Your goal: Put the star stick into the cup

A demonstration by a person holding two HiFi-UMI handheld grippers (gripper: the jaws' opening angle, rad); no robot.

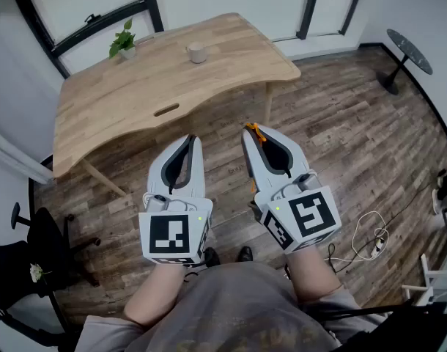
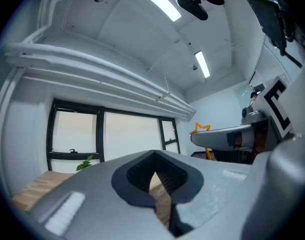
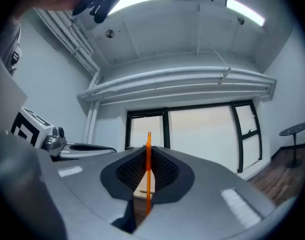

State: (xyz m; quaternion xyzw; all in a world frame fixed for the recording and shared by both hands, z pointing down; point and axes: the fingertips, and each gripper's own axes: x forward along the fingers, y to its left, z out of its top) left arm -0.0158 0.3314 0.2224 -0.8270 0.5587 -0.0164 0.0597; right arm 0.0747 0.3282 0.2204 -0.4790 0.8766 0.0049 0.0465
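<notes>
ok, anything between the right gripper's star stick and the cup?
Nothing in the way. In the head view, only a strip of floor and bare table top separate the star stick, clamped in the right gripper, from the cup.

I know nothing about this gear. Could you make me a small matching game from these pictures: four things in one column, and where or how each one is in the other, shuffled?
Things:
1. star stick
2. cup
3. plant
4. left gripper

Places or states:
A. at the far left corner of the table
B. jaws together, nothing between them
C. clamped in the right gripper
D. on the table, to the right of the plant

Pairs: 1-C, 2-D, 3-A, 4-B.
</notes>
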